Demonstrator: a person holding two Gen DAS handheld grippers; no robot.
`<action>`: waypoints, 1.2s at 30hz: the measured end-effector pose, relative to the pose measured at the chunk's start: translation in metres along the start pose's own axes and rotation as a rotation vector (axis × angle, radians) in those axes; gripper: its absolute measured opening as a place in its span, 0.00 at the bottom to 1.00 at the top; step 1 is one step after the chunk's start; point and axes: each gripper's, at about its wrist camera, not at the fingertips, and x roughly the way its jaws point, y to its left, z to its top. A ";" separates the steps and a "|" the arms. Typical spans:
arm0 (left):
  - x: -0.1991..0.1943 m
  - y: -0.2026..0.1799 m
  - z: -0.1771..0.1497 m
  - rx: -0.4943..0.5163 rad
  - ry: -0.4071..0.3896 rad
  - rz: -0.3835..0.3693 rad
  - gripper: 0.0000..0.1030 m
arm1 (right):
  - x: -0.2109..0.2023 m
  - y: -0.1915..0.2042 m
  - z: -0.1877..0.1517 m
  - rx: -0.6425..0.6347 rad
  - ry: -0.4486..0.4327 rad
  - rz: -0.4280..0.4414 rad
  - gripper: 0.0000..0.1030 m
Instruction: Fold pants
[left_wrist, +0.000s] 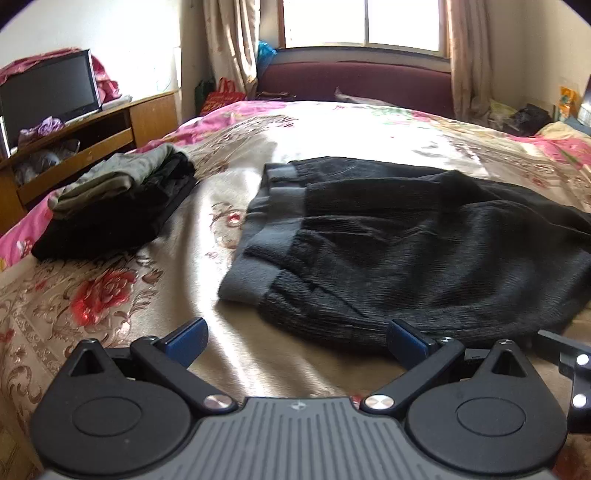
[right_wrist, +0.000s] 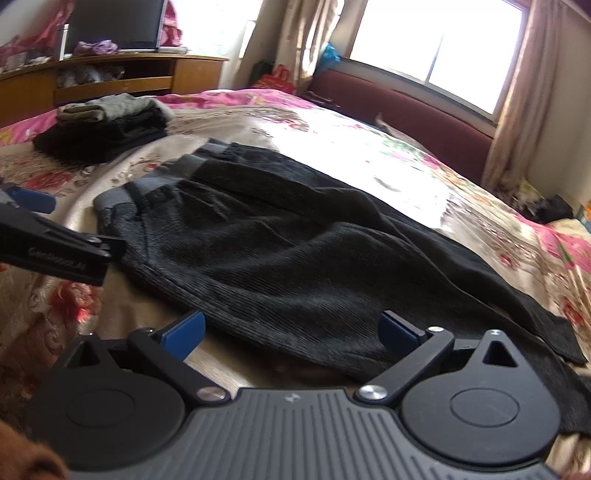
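Dark ribbed pants (left_wrist: 406, 251) with a grey waistband (left_wrist: 258, 236) lie on the floral bedspread, waistband to the left, legs running right. They also show in the right wrist view (right_wrist: 288, 258). My left gripper (left_wrist: 297, 341) is open and empty, just in front of the pants' near edge by the waistband. My right gripper (right_wrist: 291, 332) is open and empty at the near edge of the pants further along the leg. The left gripper's body shows at the left of the right wrist view (right_wrist: 55, 251).
A stack of folded dark and olive clothes (left_wrist: 118, 199) lies on the bed (left_wrist: 129, 302) to the left. A wooden TV cabinet (left_wrist: 92, 133) stands beyond the left edge. A maroon headboard (left_wrist: 354, 85) and a window are at the far end.
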 end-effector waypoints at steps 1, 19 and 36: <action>0.009 0.007 0.002 -0.021 0.023 -0.005 1.00 | 0.007 0.006 0.004 -0.020 -0.004 0.035 0.92; 0.058 0.032 0.036 -0.041 0.122 -0.109 0.52 | 0.041 0.046 0.025 -0.166 0.014 0.341 0.48; 0.050 0.043 0.036 0.087 0.063 -0.138 0.31 | 0.056 0.077 0.042 -0.025 0.119 0.368 0.21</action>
